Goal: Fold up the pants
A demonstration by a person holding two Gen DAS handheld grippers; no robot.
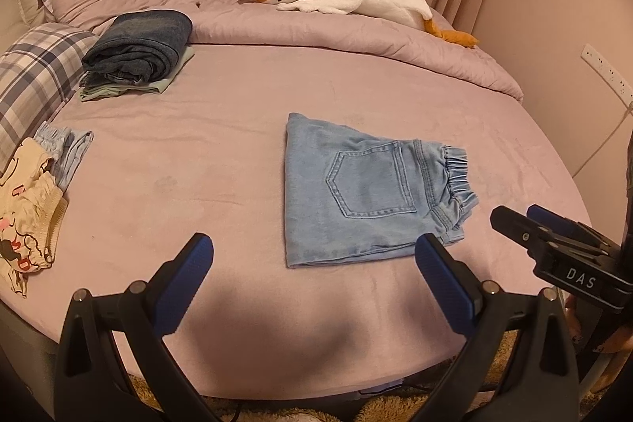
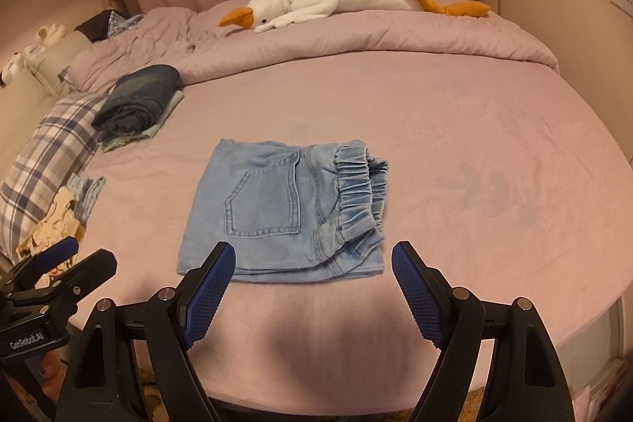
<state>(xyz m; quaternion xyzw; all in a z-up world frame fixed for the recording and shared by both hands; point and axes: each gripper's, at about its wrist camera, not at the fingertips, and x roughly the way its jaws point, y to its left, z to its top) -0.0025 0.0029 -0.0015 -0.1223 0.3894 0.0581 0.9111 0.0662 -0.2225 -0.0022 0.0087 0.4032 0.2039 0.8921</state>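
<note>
Right gripper (image 2: 312,263): jaws apart, empty, just short of pants | left gripper (image 1: 314,256): jaws apart, empty | light denim pants (image 2: 285,212): folded flat on bed (image 2: 474,153), long axis left-right, elastic waistband pointing right

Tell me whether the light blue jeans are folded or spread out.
Folded. The light blue jeans lie as a compact square, layers stacked at the near edge, back pocket on top.

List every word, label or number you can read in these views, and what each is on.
"DAS": on the right gripper body, seen from the left wrist.
"GenRobot.AI": on the left gripper body, seen from the right wrist.
Red letters on the cream garment: crumpled, unreadable.
Light jeans: no text visible.
</note>
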